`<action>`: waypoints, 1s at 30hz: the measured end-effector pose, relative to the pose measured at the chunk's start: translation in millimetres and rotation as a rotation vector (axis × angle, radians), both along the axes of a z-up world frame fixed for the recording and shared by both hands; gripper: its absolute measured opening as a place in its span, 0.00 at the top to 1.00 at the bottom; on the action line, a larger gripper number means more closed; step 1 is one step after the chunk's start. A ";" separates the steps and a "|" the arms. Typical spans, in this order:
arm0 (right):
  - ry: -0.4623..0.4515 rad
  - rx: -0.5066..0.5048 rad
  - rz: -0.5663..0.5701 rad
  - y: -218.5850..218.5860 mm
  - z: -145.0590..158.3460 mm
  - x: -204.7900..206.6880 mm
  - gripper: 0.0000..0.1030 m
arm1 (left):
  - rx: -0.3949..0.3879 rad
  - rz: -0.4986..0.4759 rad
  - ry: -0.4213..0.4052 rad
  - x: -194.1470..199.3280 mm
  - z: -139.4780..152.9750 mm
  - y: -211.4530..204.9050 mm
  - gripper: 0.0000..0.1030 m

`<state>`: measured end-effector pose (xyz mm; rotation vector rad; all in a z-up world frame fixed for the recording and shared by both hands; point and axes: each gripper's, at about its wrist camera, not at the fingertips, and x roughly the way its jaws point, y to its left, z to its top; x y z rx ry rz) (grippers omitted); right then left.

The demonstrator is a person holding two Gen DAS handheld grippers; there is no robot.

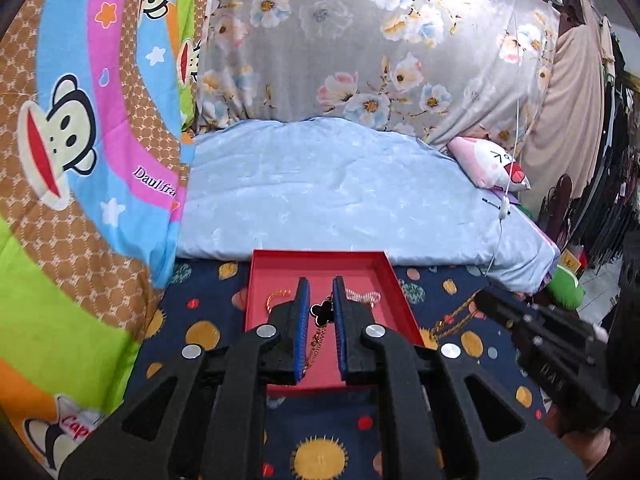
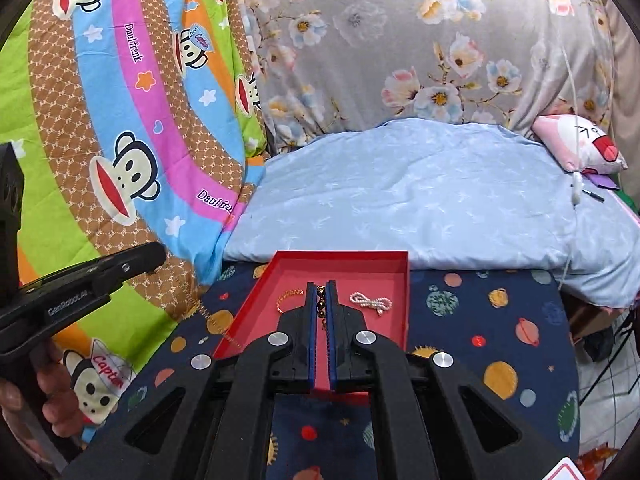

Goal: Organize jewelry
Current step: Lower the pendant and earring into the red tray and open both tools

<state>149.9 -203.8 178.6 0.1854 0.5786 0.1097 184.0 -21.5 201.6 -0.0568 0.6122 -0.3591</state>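
My left gripper [image 1: 321, 282] is shut on a black clover pendant [image 1: 322, 310], and its gold chain [image 1: 316, 346] dangles below the fingers. It hangs over a red tray [image 1: 394, 280] on the dark planet-print cloth. In the right wrist view my right gripper [image 2: 320, 284] is shut on a gold chain [image 2: 321, 302] above the same red tray [image 2: 402, 280]. A gold bracelet [image 2: 288, 298] and a pearl strand [image 2: 370, 302] lie in the tray. Each gripper shows in the other's view, the right gripper [image 1: 482, 298] and the left gripper [image 2: 158, 254], each with chain sagging from its tip.
A light blue quilt [image 1: 320, 192] lies bunched right behind the tray. A monkey-print blanket [image 1: 80, 160] rises on the left and a floral cover [image 1: 360, 40] at the back. A pink cartoon pillow [image 1: 492, 164] and a white cable [image 1: 506, 208] sit at right.
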 end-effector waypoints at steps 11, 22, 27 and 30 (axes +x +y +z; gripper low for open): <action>0.119 0.040 0.028 9.6 -52.1 48.1 0.96 | 0.032 -0.018 0.084 60.8 -39.8 -30.3 0.89; 0.209 0.072 0.028 8.3 -97.0 59.4 0.96 | 0.075 -0.029 0.149 93.2 -80.2 -55.4 0.89; 0.228 0.084 0.022 7.3 -111.9 60.5 0.93 | 0.084 0.006 0.157 107.5 -91.3 -55.3 0.80; 0.208 0.091 -0.007 1.3 -110.9 56.9 0.76 | 0.089 0.048 0.142 110.2 -91.2 -50.1 0.40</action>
